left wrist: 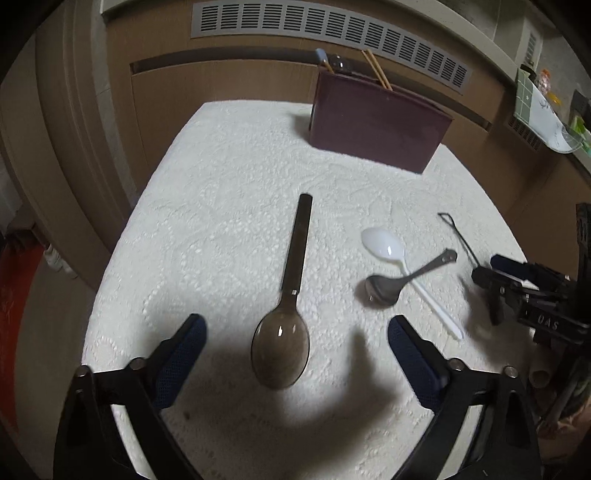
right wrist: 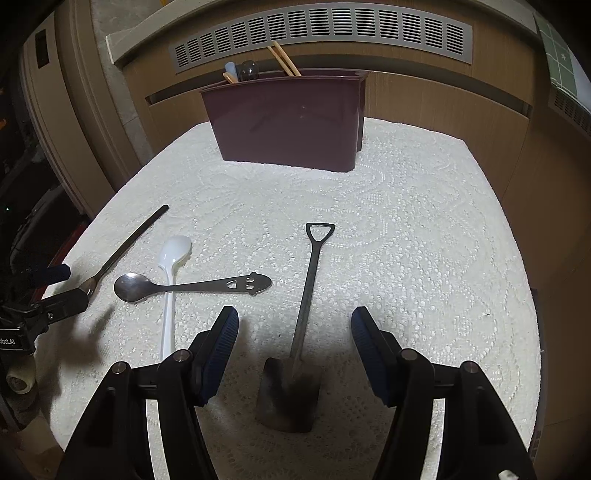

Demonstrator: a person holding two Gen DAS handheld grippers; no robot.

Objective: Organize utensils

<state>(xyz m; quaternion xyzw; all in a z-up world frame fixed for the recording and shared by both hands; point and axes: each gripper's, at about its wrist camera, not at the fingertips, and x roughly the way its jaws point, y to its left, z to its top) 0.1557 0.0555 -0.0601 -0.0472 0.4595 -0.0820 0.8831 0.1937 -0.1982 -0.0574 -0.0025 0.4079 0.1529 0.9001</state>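
Observation:
A dark translucent spoon [left wrist: 290,295] lies on the white lace cloth, bowl toward me, between the open jaws of my left gripper [left wrist: 295,328]. A white plastic spoon [left wrist: 402,266] and a metal smiley-handle spoon [left wrist: 399,282] lie crossed to its right. In the right wrist view a shovel-shaped spoon [right wrist: 301,332] lies between the open jaws of my right gripper [right wrist: 294,321]. The smiley spoon [right wrist: 192,286], white spoon [right wrist: 171,280] and dark spoon's handle [right wrist: 129,240] lie to its left. A maroon utensil holder [right wrist: 288,118] stands at the back.
The holder [left wrist: 376,122] has chopsticks [right wrist: 284,59] and other utensil ends sticking out. The white cloth-covered table [right wrist: 424,240] ends near wooden cabinets with a vent grille [right wrist: 321,33]. My left gripper shows at the left edge of the right wrist view [right wrist: 62,288].

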